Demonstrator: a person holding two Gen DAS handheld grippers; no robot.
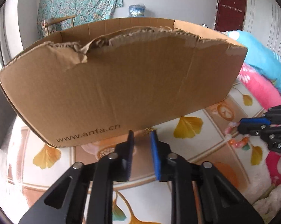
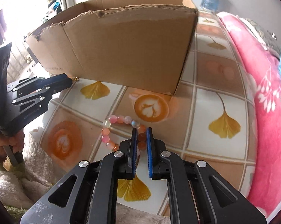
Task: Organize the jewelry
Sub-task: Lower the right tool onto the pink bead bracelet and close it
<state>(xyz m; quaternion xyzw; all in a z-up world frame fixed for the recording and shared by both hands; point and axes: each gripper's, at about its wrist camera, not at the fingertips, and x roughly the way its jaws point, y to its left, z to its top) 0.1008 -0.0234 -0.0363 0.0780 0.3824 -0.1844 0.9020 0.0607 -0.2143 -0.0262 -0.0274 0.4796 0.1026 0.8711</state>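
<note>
An open cardboard box (image 1: 121, 85) with torn top edges stands on the patterned tablecloth; it also shows in the right wrist view (image 2: 129, 50). A small gold piece of jewelry (image 1: 147, 130) lies at the foot of the box, just beyond my left gripper (image 1: 142, 133), which is open with nothing between its fingers. The gold piece also shows in the right wrist view (image 2: 75, 78). A pink and orange bead bracelet (image 2: 110, 126) lies on the cloth. My right gripper (image 2: 142, 129) is down over its right side, with beads between the narrowly parted fingers. The bracelet (image 1: 237, 142) lies partly hidden under the right gripper (image 1: 252, 126).
A pink blanket (image 2: 267, 97) and a blue cushion (image 1: 261, 59) lie to the right. White fleece (image 2: 13, 179) lies at the near left. The tablecloth (image 2: 215, 97) has ginkgo leaf and latte prints. A water jug (image 1: 137, 10) stands behind the box.
</note>
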